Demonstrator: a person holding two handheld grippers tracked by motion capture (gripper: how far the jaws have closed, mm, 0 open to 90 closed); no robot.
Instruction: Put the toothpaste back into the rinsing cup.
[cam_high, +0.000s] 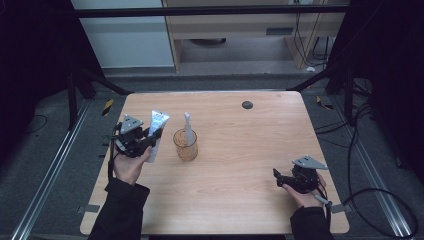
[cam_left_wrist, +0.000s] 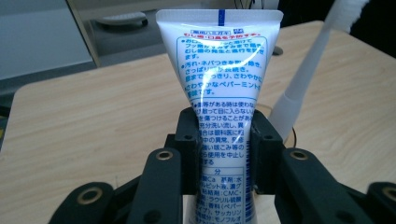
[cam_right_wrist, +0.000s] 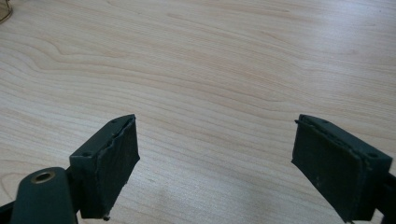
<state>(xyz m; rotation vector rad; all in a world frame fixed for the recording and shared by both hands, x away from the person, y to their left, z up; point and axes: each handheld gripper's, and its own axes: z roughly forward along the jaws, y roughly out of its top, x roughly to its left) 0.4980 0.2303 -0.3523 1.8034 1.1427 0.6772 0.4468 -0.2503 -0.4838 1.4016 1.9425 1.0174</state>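
Left hand-held gripper (cam_left_wrist: 223, 140) clamps tube (cam_left_wrist: 219, 88) | right hand-held gripper (cam_right_wrist: 217, 163) wide, empty | you keep tube upright, lower slowly into cup (cam_high: 185, 145).

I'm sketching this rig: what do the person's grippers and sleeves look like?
Both the left gripper and the right gripper are black, each topped by a grey three-cornered plate, with brass-ringed holes. The fingers are flat, dark rectangular pads. A black cable trails from each. Sleeves are dark.

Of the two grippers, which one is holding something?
The left gripper: its jaws clamp a white toothpaste tube, crimped end up, beside the cup. The right gripper is open over bare table.
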